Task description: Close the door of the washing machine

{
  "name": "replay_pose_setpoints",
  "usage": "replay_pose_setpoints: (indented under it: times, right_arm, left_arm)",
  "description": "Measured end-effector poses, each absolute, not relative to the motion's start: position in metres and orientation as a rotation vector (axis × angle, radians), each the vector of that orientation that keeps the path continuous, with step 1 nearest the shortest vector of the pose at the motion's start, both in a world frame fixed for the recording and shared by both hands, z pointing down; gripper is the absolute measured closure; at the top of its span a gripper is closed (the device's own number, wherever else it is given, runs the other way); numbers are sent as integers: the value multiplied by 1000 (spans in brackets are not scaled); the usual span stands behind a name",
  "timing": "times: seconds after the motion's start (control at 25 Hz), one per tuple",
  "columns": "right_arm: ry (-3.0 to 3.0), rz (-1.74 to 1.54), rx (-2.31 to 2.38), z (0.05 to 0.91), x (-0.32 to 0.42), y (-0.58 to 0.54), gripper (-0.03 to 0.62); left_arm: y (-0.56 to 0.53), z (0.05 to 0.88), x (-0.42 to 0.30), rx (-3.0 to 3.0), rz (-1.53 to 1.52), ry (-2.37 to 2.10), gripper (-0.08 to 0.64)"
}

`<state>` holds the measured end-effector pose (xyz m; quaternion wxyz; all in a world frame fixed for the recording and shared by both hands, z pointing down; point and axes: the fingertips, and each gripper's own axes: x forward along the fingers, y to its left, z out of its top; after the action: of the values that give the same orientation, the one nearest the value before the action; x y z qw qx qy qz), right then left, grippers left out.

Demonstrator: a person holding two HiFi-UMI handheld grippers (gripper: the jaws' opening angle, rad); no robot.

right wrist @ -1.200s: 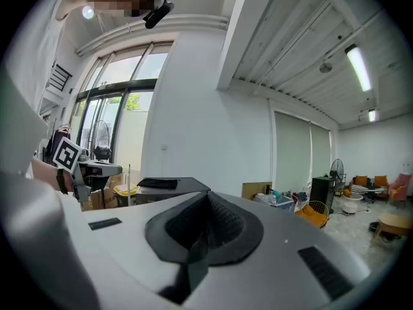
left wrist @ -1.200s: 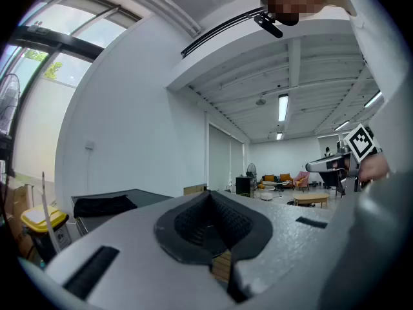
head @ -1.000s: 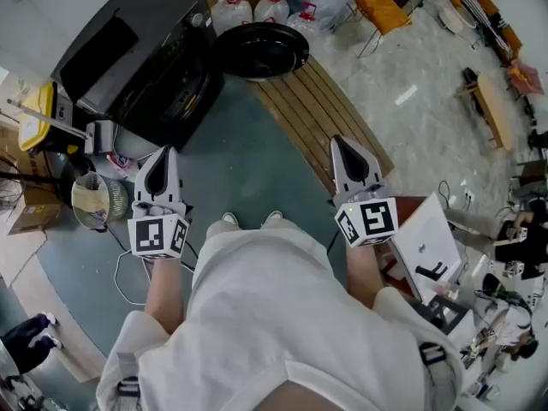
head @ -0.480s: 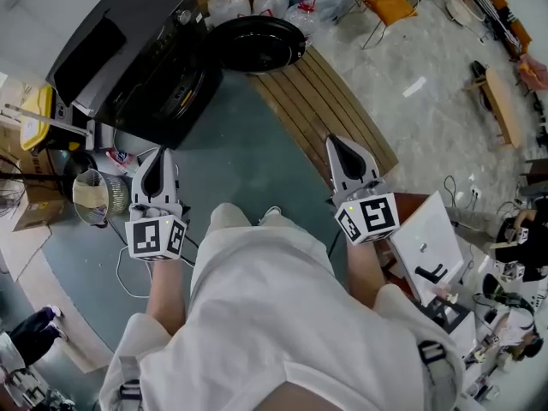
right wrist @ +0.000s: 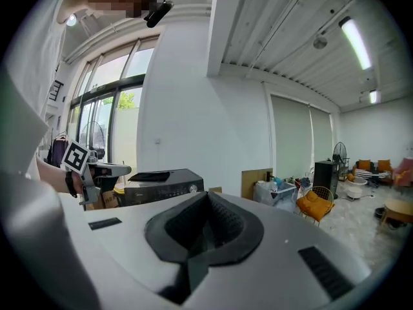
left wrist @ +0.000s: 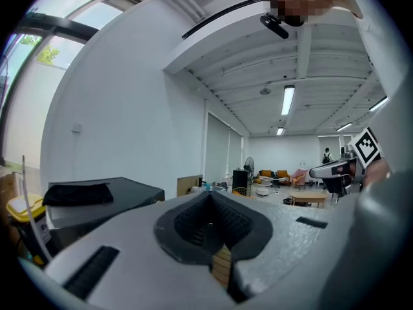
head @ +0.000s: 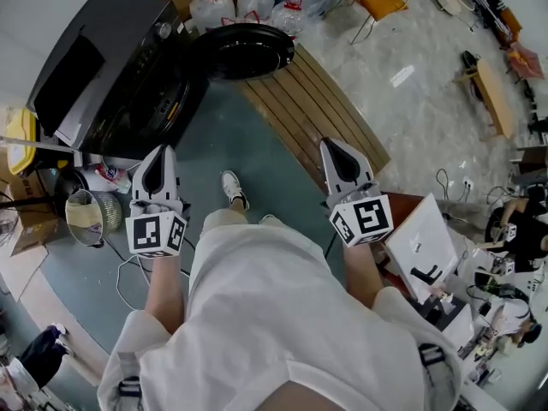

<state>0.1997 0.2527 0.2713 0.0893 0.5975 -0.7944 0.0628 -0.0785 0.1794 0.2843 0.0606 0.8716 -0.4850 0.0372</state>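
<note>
1. Your left gripper (head: 160,159) has its jaws brought together and nothing lies between them. It points out nearly level above the teal floor mat (head: 248,157).
2. Your right gripper (head: 336,151) is closed up the same way and is just as empty. In the head view its tip shows against the near end of the wooden slatted platform (head: 300,92).
3. The black washing machine (head: 103,67) stands ahead of your left gripper and a little to its left, well apart from the tips. From your right gripper it lies ahead and far off to the left.
4. The door (head: 244,50), round and dark, hangs open off the machine's front. It lies ahead of both grippers, right of the line your left gripper points along and left of the right gripper's line. It is nearer the left gripper, and neither gripper touches it.
5. A cluster of water jugs (head: 235,2) sits beyond the door, farther from you.
6. A wire basket (head: 88,217) stands on the floor just left of your left gripper.
7. One white shoe (head: 233,188) is stepped forward on the mat between the two grippers, closer to the left one.
8. A white panel (head: 419,247) lies to the right of your right gripper, behind its tip.
</note>
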Motion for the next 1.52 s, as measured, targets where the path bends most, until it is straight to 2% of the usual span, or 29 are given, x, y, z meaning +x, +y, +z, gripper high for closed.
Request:
replay_pose_setpoints:
  times: [0.2,0.56,1.12,1.52]
  right_arm:
    - [-2323,195,1766,263,200,184,592]
    - [-2252,211,1773,270,189,81,534]
    - [-2285,263,1596,304,254,-31,469]
    - [-2308,254,1266,373,262,-108,421]
  left_arm:
    - [98,284,-69,2670,95,-1408,554]
    - [-17,288,-69,2682,32,-1301,554]
    - [-88,278,-1,2642,96,-1372,554]
    - [-105,309,-1,2491,186,-1533,554]
